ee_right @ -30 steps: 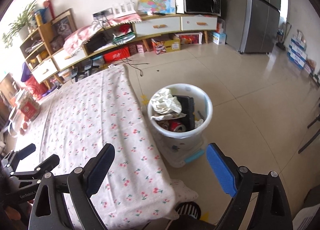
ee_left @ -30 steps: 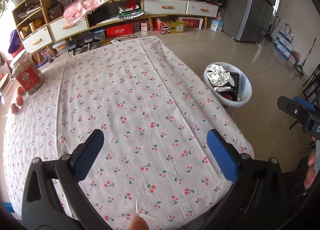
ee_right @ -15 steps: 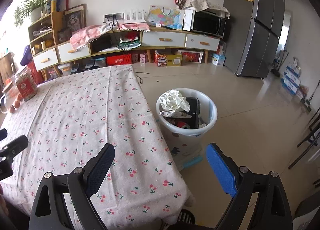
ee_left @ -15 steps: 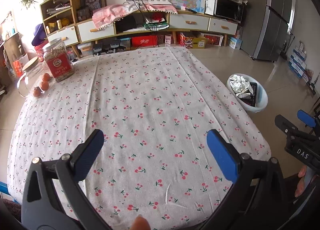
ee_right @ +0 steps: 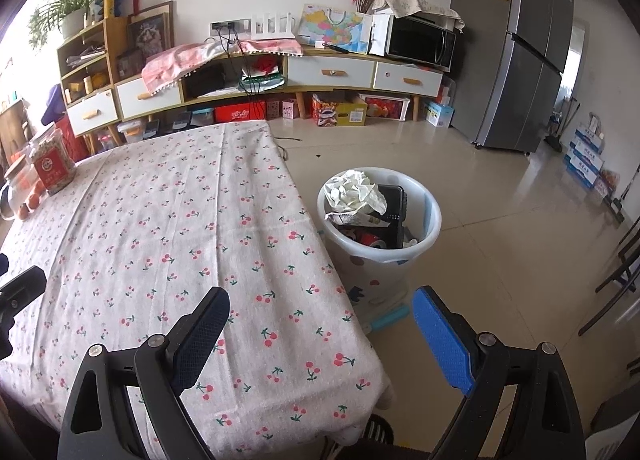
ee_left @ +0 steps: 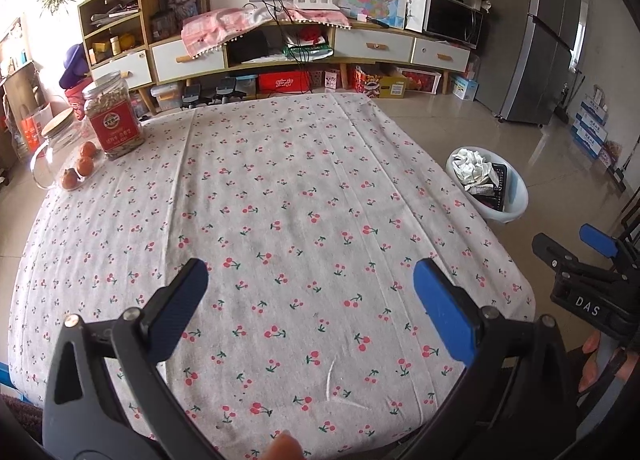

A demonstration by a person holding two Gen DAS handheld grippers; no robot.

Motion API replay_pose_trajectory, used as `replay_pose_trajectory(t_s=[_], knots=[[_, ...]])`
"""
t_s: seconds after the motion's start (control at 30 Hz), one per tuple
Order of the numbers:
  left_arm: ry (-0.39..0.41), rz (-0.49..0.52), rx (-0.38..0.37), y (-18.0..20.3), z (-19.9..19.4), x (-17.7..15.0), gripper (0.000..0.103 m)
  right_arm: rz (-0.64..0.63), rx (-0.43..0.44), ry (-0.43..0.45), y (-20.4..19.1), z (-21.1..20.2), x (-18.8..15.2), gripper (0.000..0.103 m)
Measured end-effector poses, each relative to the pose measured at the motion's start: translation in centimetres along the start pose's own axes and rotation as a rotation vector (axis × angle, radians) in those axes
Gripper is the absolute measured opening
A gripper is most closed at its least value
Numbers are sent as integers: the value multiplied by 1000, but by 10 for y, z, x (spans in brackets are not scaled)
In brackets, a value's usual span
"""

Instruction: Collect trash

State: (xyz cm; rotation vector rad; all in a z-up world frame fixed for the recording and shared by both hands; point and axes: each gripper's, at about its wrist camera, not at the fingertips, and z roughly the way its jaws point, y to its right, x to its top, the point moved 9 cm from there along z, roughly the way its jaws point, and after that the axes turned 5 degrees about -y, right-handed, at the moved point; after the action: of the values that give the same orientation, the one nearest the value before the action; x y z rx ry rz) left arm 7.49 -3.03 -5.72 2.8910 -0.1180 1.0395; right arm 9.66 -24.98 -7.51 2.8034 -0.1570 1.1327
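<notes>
— cherry-print cloth on the table (ee_left: 304, 188), and i see no trash left on it. is the job nearly done?
— looks so. the bin (ee_right: 430, 216) on the floor by the table's right edge already holds crumpled paper (ee_right: 354, 192) and wrappers.
— and the grippers?
— left gripper (ee_left: 310, 310) and right gripper (ee_right: 320, 334) both spread wide, holding nothing.
— the jar (ee_left: 114, 116) at the far left corner?
— probably not trash.

I am seeing a pale blue round trash bin (ee_right: 379, 256) standing upright on the tiled floor just beside the table's right edge; crumpled white paper (ee_right: 354, 192) is sitting on top, with a black box and wrappers filling it below
</notes>
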Motion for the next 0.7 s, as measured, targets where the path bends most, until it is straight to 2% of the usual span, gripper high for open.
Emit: replay_pose_trajectory(t_s=[0.7], knots=[[-13,1,-13,4,0,-3,102,-1,-1,-1,0,0,-1,94]])
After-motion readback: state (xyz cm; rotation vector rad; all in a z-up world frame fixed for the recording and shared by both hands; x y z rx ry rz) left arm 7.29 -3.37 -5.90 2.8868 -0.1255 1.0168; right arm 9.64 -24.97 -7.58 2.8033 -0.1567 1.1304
